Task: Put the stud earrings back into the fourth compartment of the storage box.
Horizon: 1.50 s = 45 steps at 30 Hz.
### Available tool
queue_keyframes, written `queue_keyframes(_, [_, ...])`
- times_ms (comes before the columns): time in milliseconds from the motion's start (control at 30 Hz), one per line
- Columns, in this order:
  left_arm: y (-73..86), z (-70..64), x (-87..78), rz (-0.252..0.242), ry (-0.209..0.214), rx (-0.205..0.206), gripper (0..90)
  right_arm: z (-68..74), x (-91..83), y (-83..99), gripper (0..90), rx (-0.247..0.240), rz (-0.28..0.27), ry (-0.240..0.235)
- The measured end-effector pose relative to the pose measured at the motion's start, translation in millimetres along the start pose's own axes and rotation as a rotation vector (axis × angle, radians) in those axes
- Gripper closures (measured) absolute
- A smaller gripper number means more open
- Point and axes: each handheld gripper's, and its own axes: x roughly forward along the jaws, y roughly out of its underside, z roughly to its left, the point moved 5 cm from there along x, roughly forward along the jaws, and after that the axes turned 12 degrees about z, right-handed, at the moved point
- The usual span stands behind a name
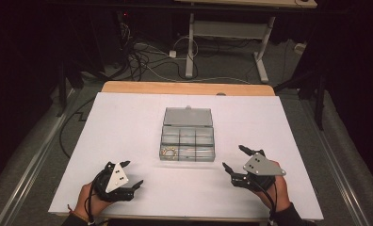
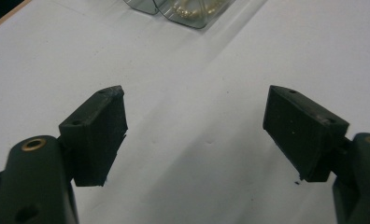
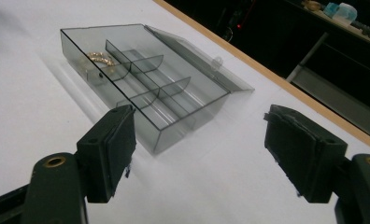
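Both my grippers, left [image 1: 130,175] and right [image 1: 236,160], rest with jaws spread and empty on the white surface [image 1: 128,122], flanking the open compartment box [image 1: 187,134] ahead between them, its long axis running away from me, the right nearer.

Right claw [image 3: 199,154] spread; lidded box [image 3: 145,79] ahead.

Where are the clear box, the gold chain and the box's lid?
box [image 3: 174,133]: right gripper view, on its near corner wall.
chain [image 3: 100,58]: right gripper view, on the links in the far corner compartment.
lid [image 1: 188,116]: high view, on the middle of the opened flap.
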Motion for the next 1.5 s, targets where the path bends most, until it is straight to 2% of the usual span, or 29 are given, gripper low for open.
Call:
queue_keyframes(500, [-0.1, 0.5, -1.9, -0.001, -0.012, 0.005, 20.5, -6.7, -5.5, 34.6, 25.1, 0.046, 0.035, 0.005])
queue_keyframes(800, [0.2, 1.3, -1.4, 0.0, -0.019, -0.001, 20.4, -7.1, -6.0, 53.5, 25.1, 0.069, 0.047, -0.015])
queue_keyframes(900, [0.3, 1.9, -0.8, 0.004, -0.028, -0.005, 20.4, -8.0, -5.8, 57.8, 24.8, 0.075, 0.054, -0.001])
queue_keyframes(967, [0.6, 3.2, -0.8, 0.003, -0.027, -0.013, 20.4, -8.6, -5.2, 59.5, 25.8, 0.09, 0.056, -0.01])
queue_keyframes(1000, [0.8, 4.0, -1.1, 0.0, -0.024, -0.02, 20.5, -7.9, -4.8, 60.3, 29.2, 0.091, 0.064, -0.029])
queue_keyframes(1033, [0.9, 4.8, -1.7, -0.005, -0.017, -0.027, 22.5, -6.6, -4.4, 60.5, 32.4, 0.083, 0.065, -0.045])
queue_keyframes(1100, [1.2, 5.9, -2.5, -0.012, -0.005, -0.038, 31.4, -4.3, -3.3, 60.3, 37.7, 0.056, 0.071, -0.033])
queue_keyframes(1200, [1.4, 4.2, -2.2, -0.001, 0.019, -0.027, 42.4, -0.3, -1.9, 59.6, 49.6, 0.037, 0.075, -0.057])
queue_keyframes(1367, [0.0, 2.0, -3.1, -0.001, 0.026, -0.011, 62.4, 6.2, 1.4, 60.0, 75.4, -0.001, 0.099, -0.119])
queue_keyframes(1500, [0.9, 1.5, -3.4, 0.003, 0.048, -0.008, 76.9, 9.7, 1.3, 57.9, 83.6, -0.019, 0.097, -0.139])
